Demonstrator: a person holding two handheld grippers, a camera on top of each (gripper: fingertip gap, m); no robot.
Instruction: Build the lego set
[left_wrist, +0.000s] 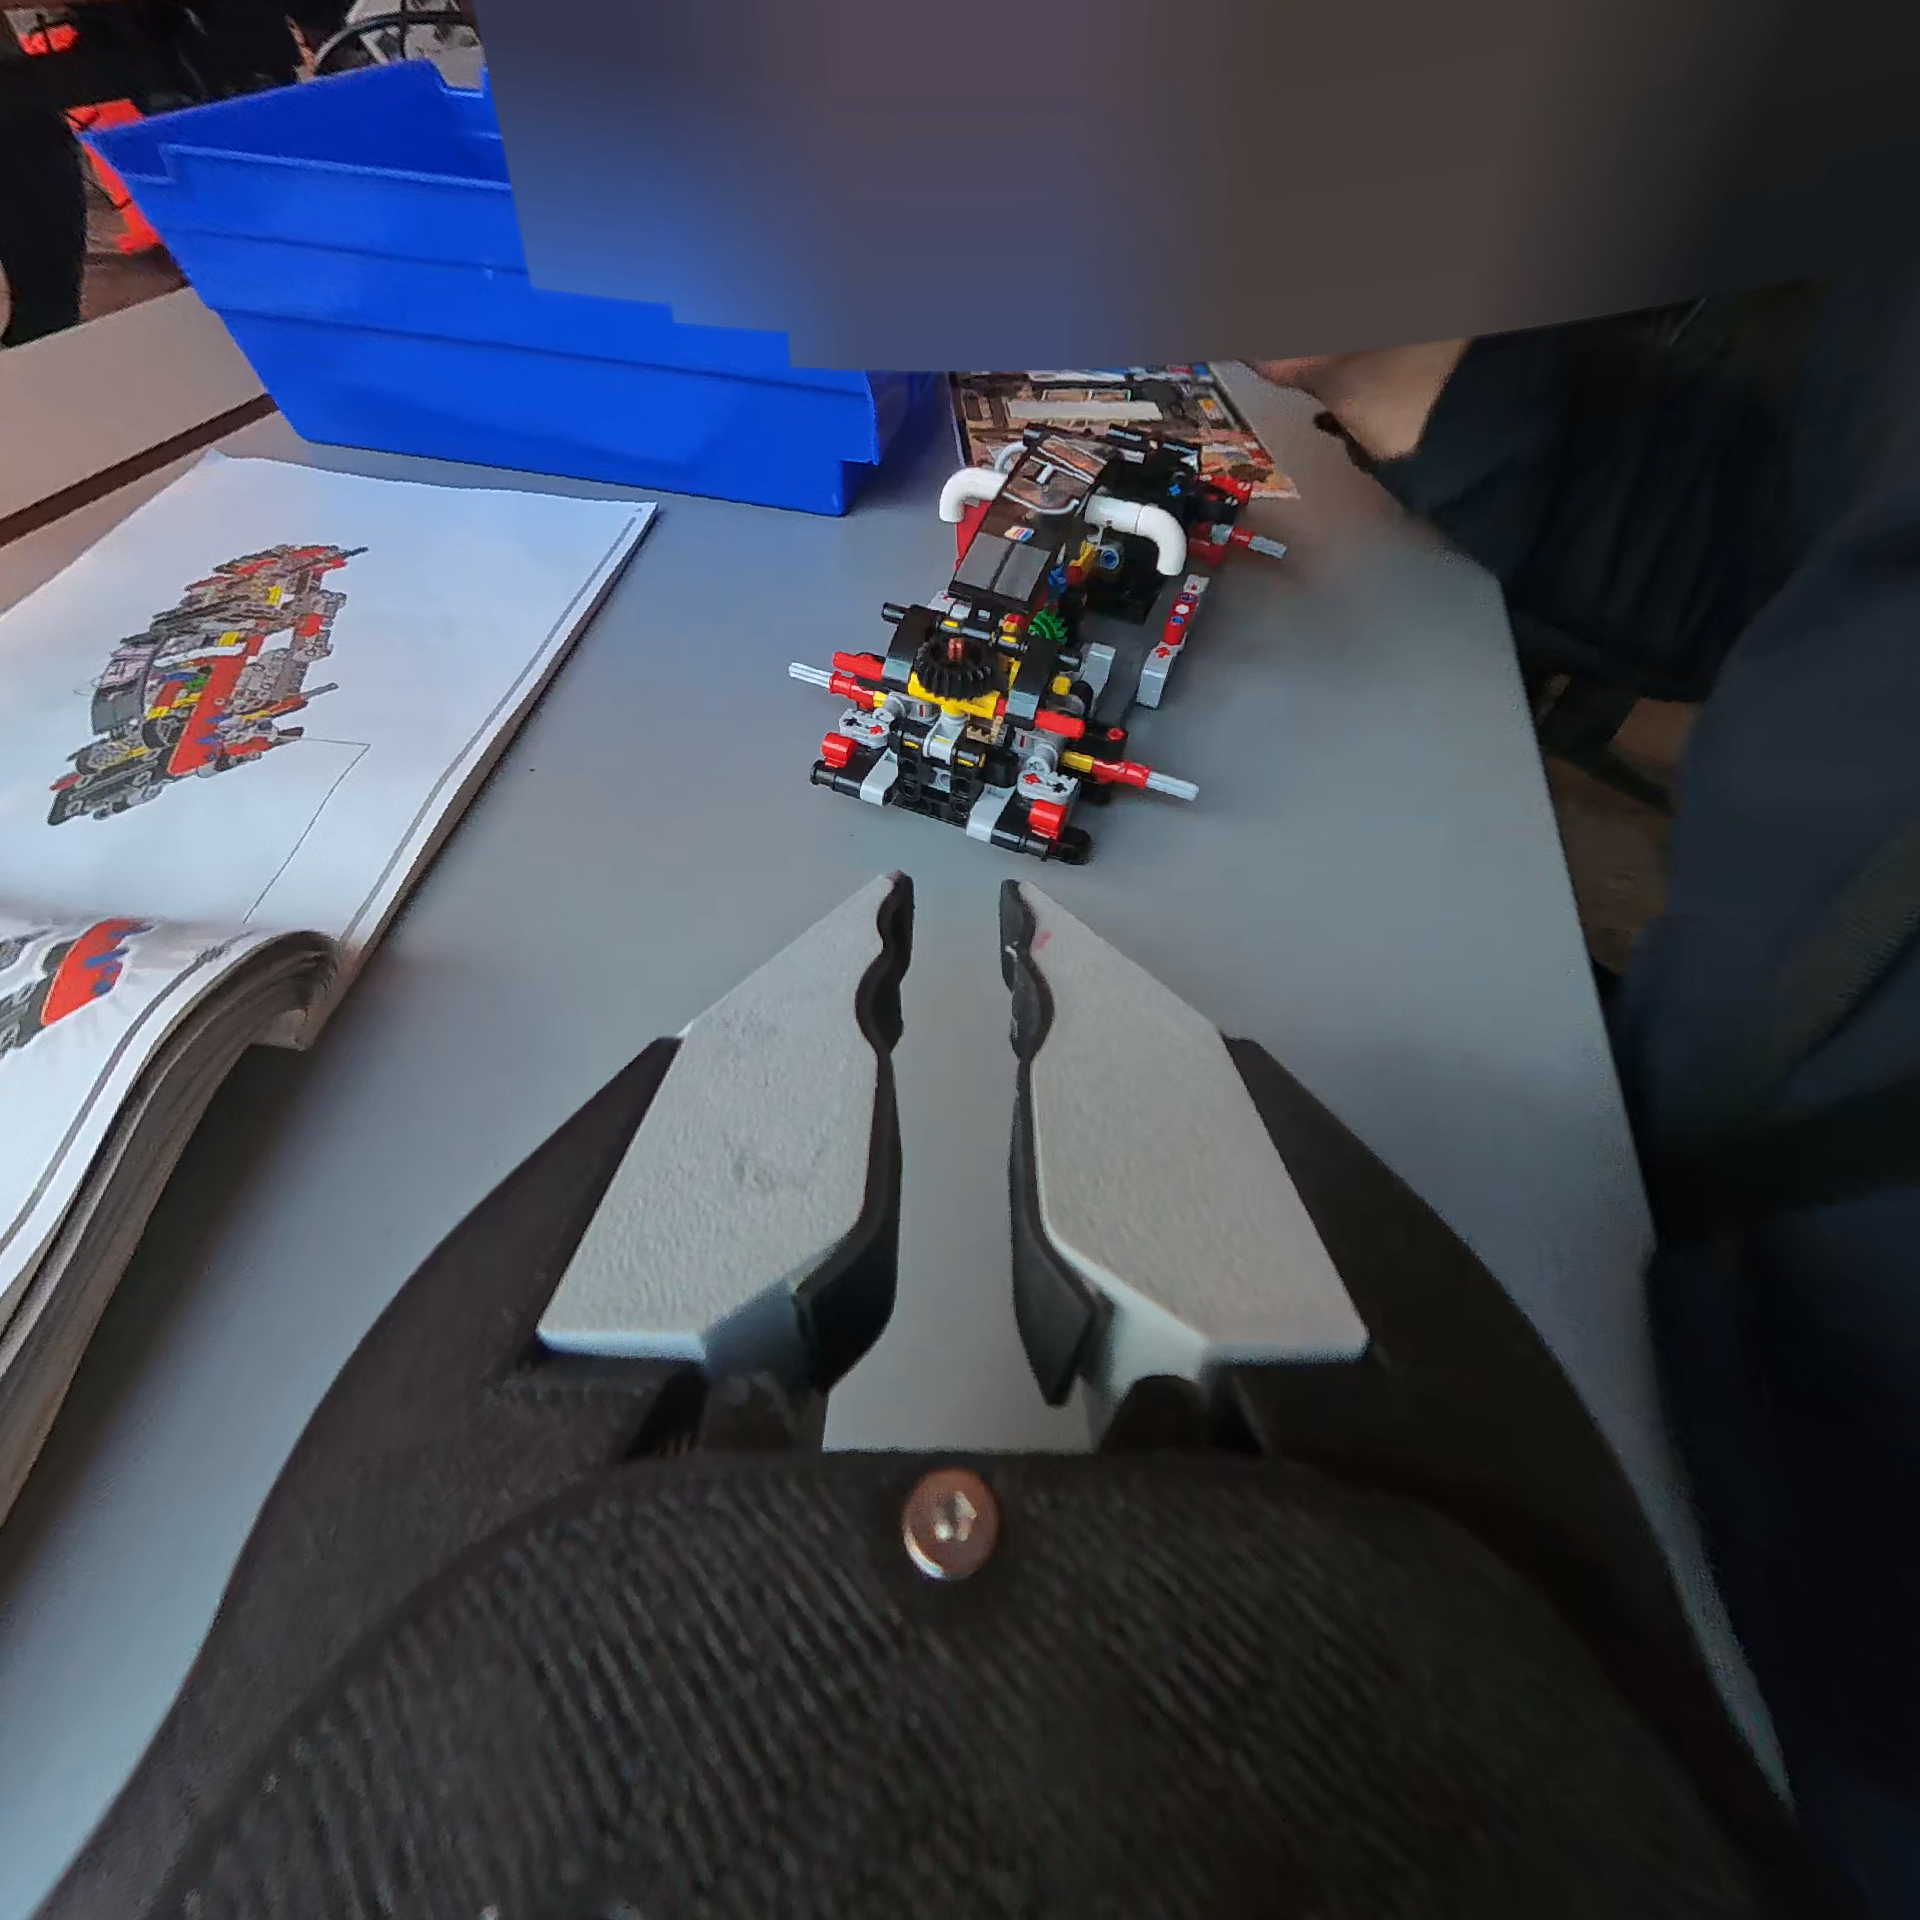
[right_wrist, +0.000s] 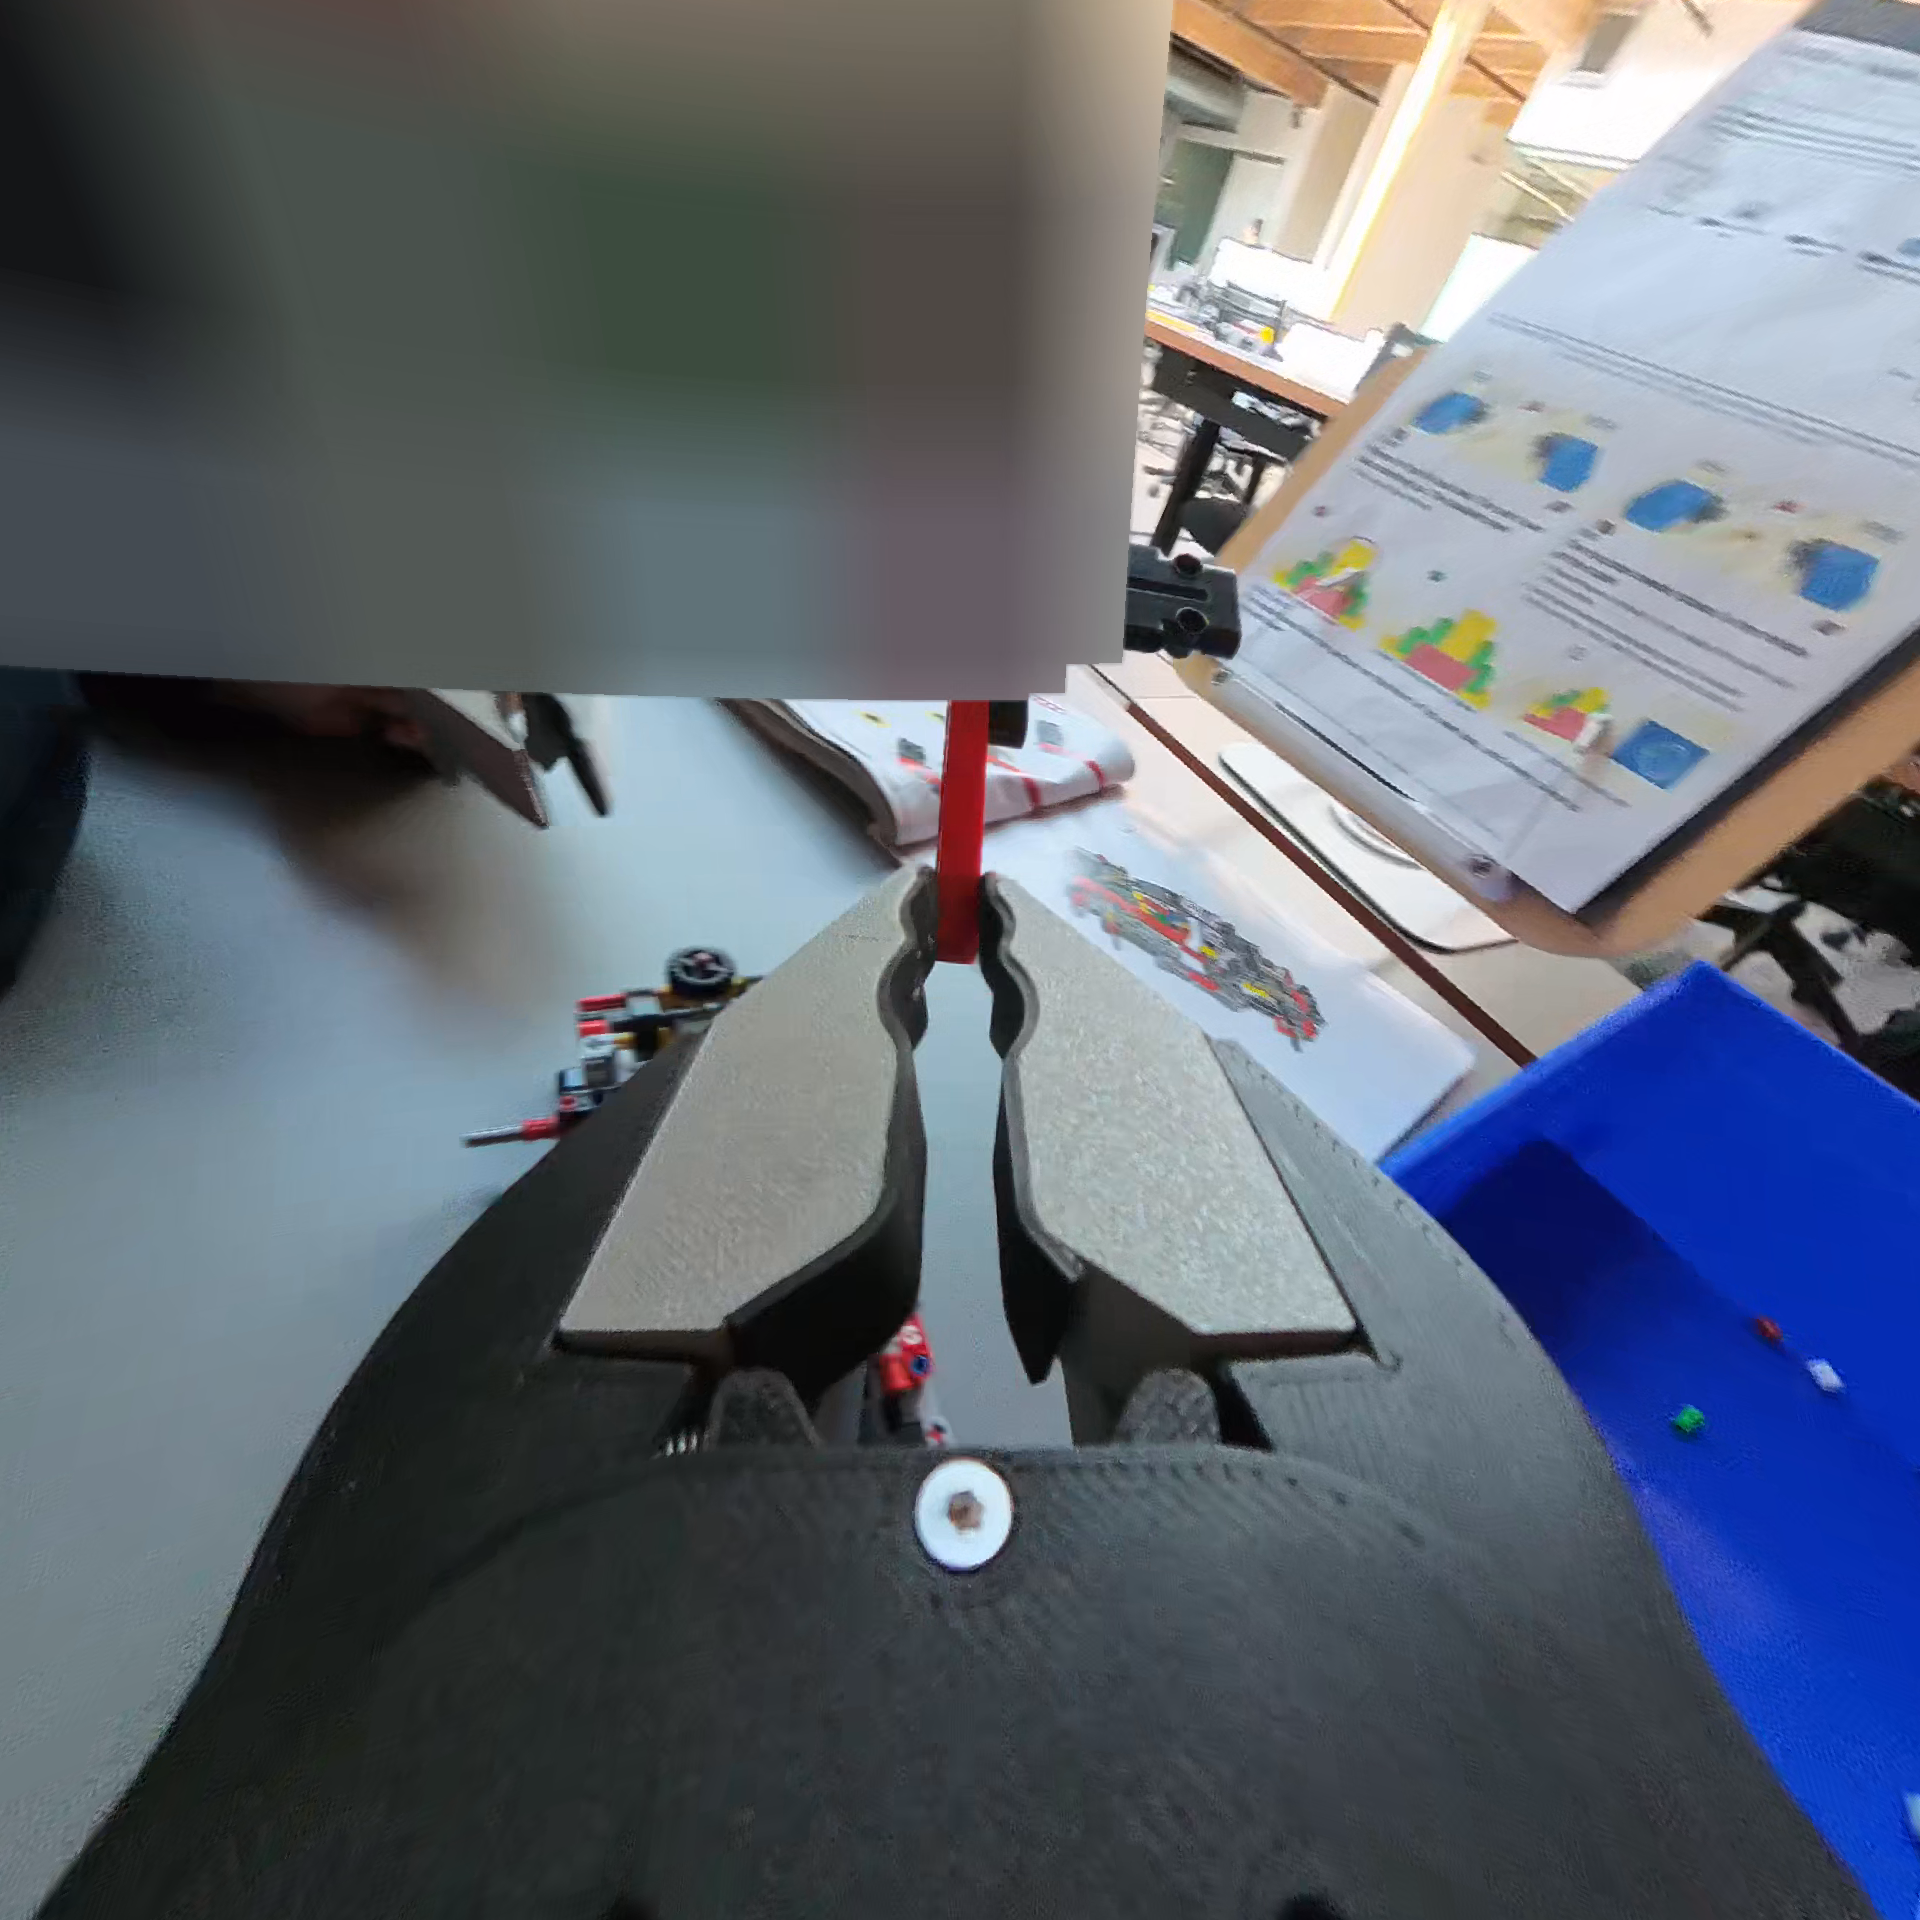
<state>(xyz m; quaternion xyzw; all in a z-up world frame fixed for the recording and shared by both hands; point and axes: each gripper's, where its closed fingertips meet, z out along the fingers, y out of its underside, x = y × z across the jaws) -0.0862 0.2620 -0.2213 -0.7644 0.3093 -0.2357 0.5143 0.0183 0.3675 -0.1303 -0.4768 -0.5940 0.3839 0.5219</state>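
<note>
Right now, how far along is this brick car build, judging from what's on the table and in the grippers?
Done: a wheelless brick chassis stands on the grey table, beside the open instruction book. In hand: the right gripper pinches a long red beam at its fingertips; the left gripper is open, holding nothing. Left: that beam is unattached, and loose bits lie in the blue bin.

I am at a grey table (left_wrist: 1299, 935) in a big open workshop or lab: stacked blue bins (left_wrist: 436, 312), a thick open manual (left_wrist: 260, 727) of build pictures, a half-built brick car (left_wrist: 1029, 665), a tilted board (right_wrist: 1621, 499) with printed sheets, and behind it more workbenches (right_wrist: 1247, 364) under wooden beams (right_wrist: 1309, 42)
</note>
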